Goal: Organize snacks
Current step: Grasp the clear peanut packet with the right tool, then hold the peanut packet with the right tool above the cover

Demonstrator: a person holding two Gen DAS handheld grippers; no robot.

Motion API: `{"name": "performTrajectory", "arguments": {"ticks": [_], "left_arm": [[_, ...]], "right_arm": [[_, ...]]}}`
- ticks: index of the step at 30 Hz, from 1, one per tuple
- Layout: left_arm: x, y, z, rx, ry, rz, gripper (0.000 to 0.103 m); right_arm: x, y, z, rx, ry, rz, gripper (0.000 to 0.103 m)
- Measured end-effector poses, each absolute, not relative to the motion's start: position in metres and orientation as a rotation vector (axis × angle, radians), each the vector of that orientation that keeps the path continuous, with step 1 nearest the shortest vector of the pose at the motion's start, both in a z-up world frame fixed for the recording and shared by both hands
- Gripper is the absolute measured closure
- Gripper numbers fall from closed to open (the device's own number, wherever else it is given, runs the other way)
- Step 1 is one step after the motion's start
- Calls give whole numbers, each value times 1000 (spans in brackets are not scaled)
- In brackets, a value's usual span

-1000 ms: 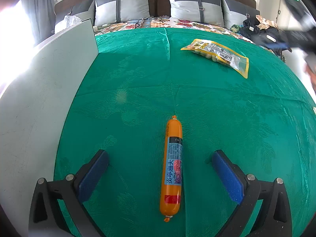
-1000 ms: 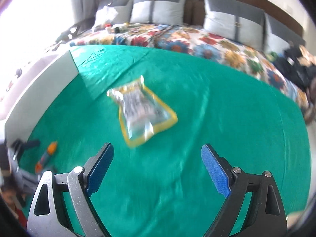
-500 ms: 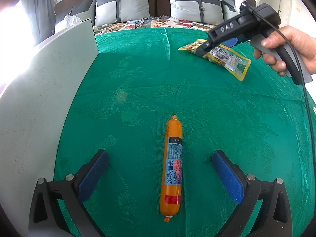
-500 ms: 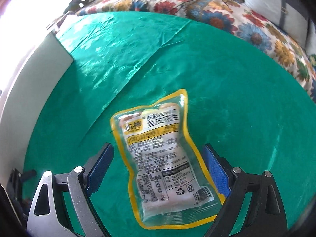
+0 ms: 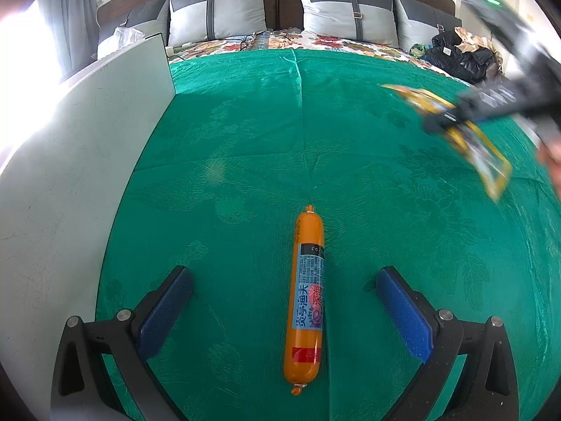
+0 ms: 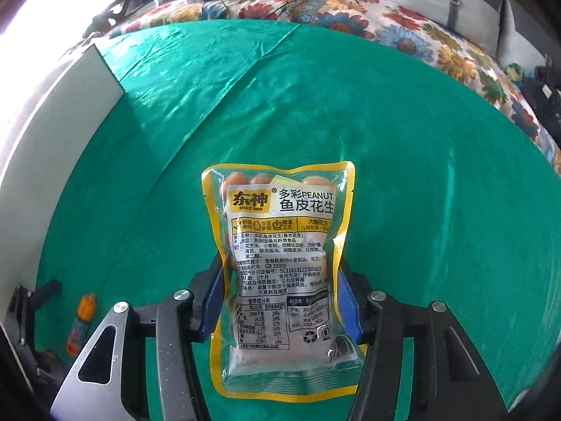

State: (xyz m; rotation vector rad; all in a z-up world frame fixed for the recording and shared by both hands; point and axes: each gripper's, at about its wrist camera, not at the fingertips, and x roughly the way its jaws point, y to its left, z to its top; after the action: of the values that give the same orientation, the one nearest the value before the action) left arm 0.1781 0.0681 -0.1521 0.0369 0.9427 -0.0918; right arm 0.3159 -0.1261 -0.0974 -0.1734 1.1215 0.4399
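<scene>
A bed is carrying everything, a green cloth (image 5: 245, 147) lying spread over its floral bedspread (image 6: 403, 35). An orange sausage (image 5: 305, 298) is lying on the cloth between the left gripper's (image 5: 284, 310) fingers. A white board (image 5: 70, 175), seemingly upright, is standing to that gripper's left.

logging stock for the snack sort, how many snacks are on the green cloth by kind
sausage stick: 1, lying between the open left claw's fingers, untouched
peanut pack: 1, pinched at its sides by the right claw, whose jaws have just been closing
total: 2
</scene>
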Motion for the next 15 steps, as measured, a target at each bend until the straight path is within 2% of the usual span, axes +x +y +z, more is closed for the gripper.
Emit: {"name": "performTrajectory", "arguments": {"ticks": [8,12,15], "left_arm": [[178,68,-152,37,943,-92,0],[178,68,-152,37,943,-92,0],[178,68,-152,37,942,-92,0]], "right_arm": [[174,-175,-106,-60,984,291,44],[145,-175,-118,-60,918,248,43],[145,-172,-129,-74,910,232,32]]}}
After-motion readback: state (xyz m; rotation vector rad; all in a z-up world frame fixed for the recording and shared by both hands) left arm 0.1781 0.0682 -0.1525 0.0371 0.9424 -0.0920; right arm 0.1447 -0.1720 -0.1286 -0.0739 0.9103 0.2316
